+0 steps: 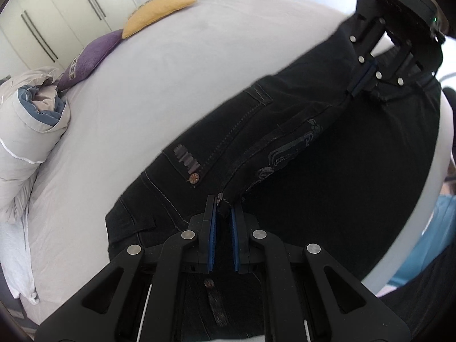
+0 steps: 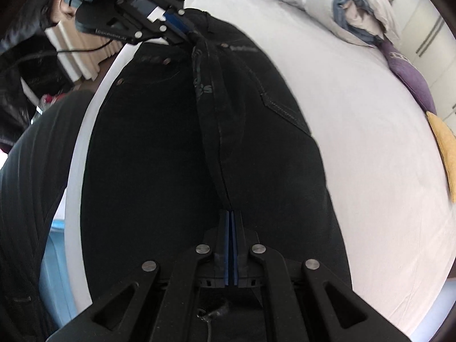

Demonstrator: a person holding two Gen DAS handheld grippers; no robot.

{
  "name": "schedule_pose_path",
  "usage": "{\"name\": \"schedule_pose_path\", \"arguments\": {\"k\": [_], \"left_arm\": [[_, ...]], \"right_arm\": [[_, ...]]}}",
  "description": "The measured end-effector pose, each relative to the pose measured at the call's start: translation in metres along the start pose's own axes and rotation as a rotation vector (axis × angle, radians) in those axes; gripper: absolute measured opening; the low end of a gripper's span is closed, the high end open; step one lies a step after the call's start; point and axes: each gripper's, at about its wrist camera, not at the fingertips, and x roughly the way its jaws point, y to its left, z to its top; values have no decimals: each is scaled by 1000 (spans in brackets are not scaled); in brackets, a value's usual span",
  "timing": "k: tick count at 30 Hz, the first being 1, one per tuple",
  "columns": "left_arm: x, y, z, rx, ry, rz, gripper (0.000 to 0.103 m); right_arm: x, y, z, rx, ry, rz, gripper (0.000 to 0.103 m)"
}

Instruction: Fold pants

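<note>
Black jeans [image 1: 313, 171] lie along the near edge of a bed [image 1: 142, 114], their raised middle fold stretched between two grippers. Bare sheet runs from the jeans toward the far side, where a rolled duvet [image 1: 31, 131], a purple cushion [image 1: 88, 57] and a yellow cushion [image 1: 159, 11] line the edge. The left gripper [image 1: 223, 216] stands slightly parted, with denim of the fold between its blue pads. The right gripper [image 2: 230, 219] is pressed tight, pinching the fold's other end.
</note>
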Motion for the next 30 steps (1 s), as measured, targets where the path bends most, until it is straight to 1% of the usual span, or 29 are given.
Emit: {"name": "schedule_pose_path", "arguments": {"k": [2, 5, 9, 11, 14, 15, 17, 22, 24, 25, 29, 30], "left_arm": [[0, -16, -14, 46, 22, 23, 6], [1, -42, -39, 104, 57, 37, 6], [1, -61, -65, 111, 72, 52, 6], [0, -67, -74, 117, 78, 66, 6], [-1, -74, -88, 120, 86, 75, 6], [-1, -77, -92, 121, 92, 77, 6], [-1, -82, -101, 124, 103, 83, 6], [-8, -82, -109, 122, 102, 87, 6], [-11, -86, -115, 140, 105, 93, 6], [-8, -79, -113, 149, 108, 95, 6], [-10, -80, -122, 144, 108, 94, 6], [-8, -78, -117, 142, 108, 93, 6]], "right_arm": [[4, 16, 0, -40, 21, -7, 2], [8, 41, -2, -93, 42, -11, 2], [11, 68, -3, -134, 53, -3, 2], [13, 84, -3, -147, 53, 3, 2], [15, 107, -6, -193, 58, -13, 2], [15, 114, -5, -195, 57, -3, 2], [17, 118, -6, -199, 55, 11, 2], [21, 130, -2, -201, 51, 28, 2], [22, 130, -1, -189, 46, 37, 2], [23, 131, -1, -183, 44, 39, 2], [20, 138, -6, -178, 35, 42, 2], [19, 146, -10, -175, 32, 42, 2]]}}
